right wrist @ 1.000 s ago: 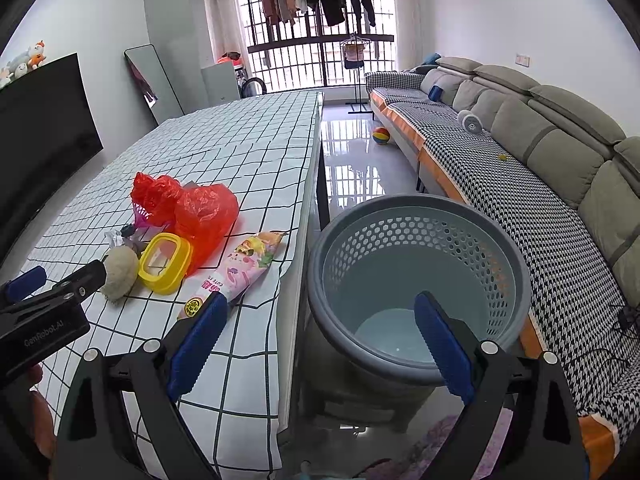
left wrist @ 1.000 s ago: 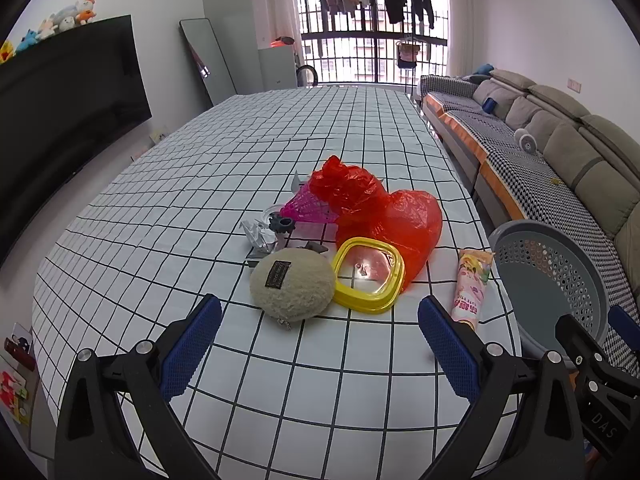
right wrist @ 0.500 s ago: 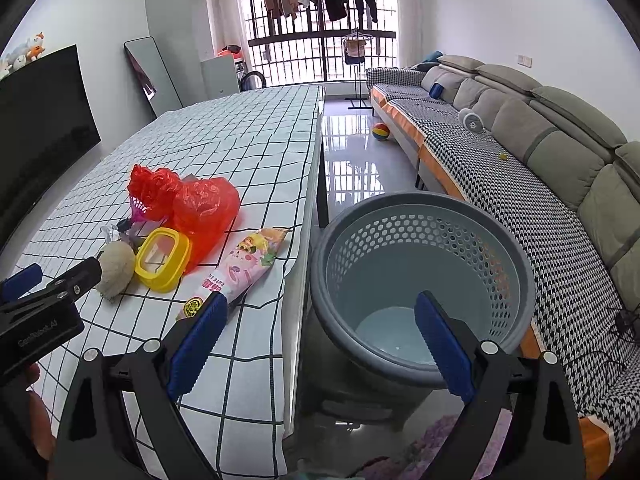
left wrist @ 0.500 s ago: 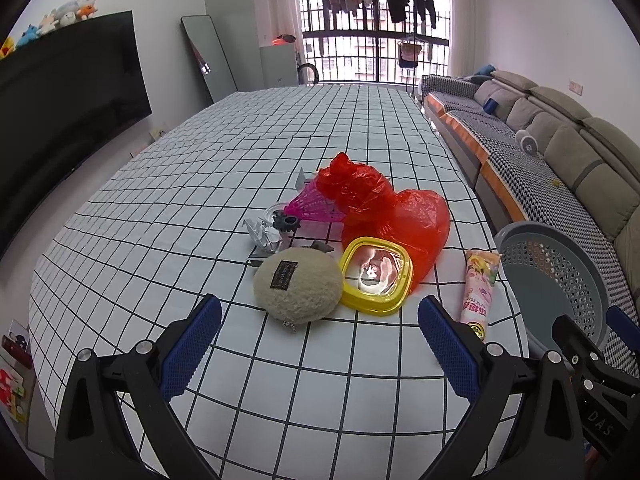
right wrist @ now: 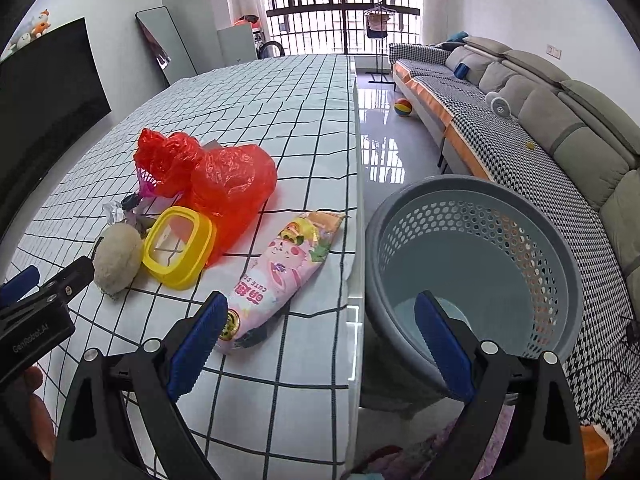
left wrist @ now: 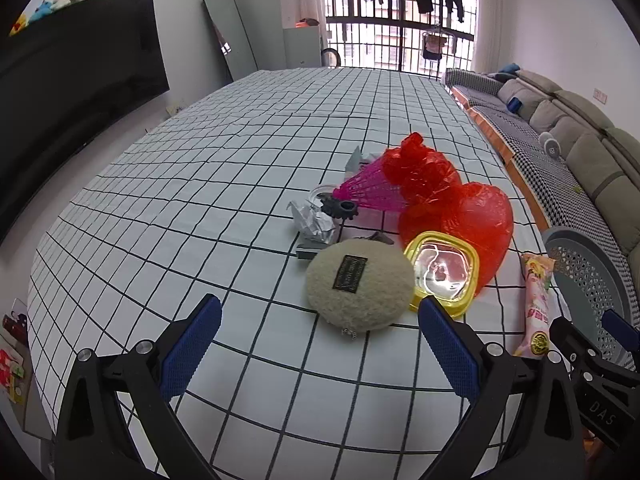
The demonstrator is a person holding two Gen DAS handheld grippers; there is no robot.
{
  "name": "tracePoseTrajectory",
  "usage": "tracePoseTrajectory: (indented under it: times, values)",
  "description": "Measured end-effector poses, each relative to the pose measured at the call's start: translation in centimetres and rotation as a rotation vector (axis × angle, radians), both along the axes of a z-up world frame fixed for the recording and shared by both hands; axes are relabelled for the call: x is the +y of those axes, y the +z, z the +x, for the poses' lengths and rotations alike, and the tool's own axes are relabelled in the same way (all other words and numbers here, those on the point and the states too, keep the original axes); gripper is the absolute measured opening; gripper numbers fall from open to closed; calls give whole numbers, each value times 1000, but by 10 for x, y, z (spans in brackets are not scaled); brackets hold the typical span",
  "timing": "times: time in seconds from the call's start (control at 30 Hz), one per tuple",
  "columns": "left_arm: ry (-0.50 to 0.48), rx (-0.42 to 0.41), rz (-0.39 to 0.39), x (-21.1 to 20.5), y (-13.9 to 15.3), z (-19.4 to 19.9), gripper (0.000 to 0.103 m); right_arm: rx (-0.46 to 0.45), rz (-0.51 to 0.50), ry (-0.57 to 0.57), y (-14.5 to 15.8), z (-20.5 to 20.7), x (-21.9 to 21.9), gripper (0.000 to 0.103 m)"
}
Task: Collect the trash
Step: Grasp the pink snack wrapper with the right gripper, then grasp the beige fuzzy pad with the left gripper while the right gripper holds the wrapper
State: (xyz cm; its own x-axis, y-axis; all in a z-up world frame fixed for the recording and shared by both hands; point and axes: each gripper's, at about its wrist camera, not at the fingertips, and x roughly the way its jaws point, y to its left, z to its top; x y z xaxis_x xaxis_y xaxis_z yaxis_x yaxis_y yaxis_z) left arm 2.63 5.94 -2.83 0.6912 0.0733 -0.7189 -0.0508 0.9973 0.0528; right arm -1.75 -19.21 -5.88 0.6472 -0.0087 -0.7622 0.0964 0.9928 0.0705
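- Left wrist view: the left claw (left wrist: 320, 344) is held wide apart above the counter (left wrist: 200, 200) with nothing between its blue pads (left wrist: 192, 348).
- The counter is covered by a white cloth printed with a black grid.
- The trash is grouped at the counter's right side: a crumpled red plastic bag (left wrist: 456, 208), a pink shuttlecock (left wrist: 368, 192), crumpled paper (left wrist: 314, 222), a black gear-shaped part (left wrist: 340, 210), a yellow-rimmed container (left wrist: 442, 270) and a round beige pouch (left wrist: 360, 286).
- The pouch touches the yellow container; a dark label is sewn on the pouch, and its print is too small to read.
- A pink snack packet (right wrist: 280, 276) lies near the counter's right edge, apart from the pile; "CUTE" is legible on it.
- Right wrist view: the right claw (right wrist: 320, 336) is spread wide, holds nothing, and straddles the counter edge.
- A grey perforated basket (right wrist: 480, 216) stands on the floor just beside the counter edge.
- "GenRobot.AI" is printed on the left claw's body, and "DAS" on the right claw's body.
- The room contains a grey sofa (right wrist: 560, 120), a dark television (left wrist: 72, 60), a leaning mirror (left wrist: 230, 36) and a barred window (left wrist: 400, 16) with hanging clothes.
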Motion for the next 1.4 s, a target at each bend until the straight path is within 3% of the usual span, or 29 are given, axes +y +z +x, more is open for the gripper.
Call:
tracePoseTrajectory:
  times: [0.43, 0.5, 0.73, 0.9, 0.97, 1.4]
  values:
    - [23, 22, 9, 20, -8, 14, 97, 68, -63, 28, -19, 36, 31, 88]
    - [23, 27, 4, 21, -8, 15, 97, 79, -71, 28, -21, 37, 33, 78]
    - [17, 31, -12, 22, -11, 16, 97, 94, -88, 20, -24, 37, 34, 61]
    - [10, 33, -17, 21, -10, 12, 97, 97, -106, 16, -23, 32, 30, 32]
    - [8, 36, -23, 20, -10, 11, 97, 90, -104, 12, -21, 31, 26, 25]
    - [-3, 36, -35, 16, -7, 3, 97, -4, -5, -22, 8, 9, -13, 22]
